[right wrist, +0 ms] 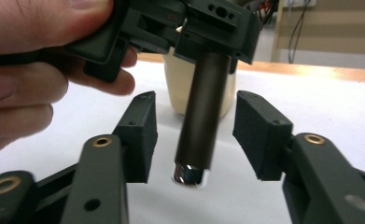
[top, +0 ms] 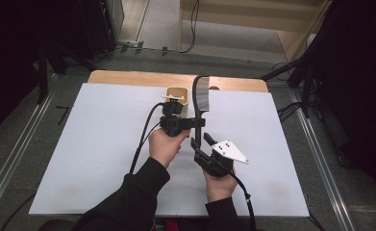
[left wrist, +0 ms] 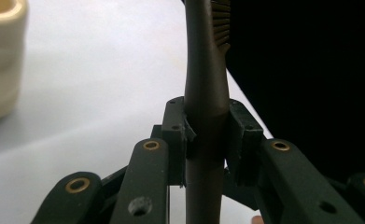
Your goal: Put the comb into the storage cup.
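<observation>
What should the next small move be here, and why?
Probably draw the right tool back from the brush handle. Its pads stand apart on either side of the handle without touching it, while the left tool is clamped on the handle higher up and carries the brush alone. With the right tool clear, the left could take the brush to the beige cup just behind it.

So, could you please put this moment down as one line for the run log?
left gripper: shut on brush handle | right gripper: open, fingers either side of handle end, not touching | cream cup: upright behind brush
</observation>
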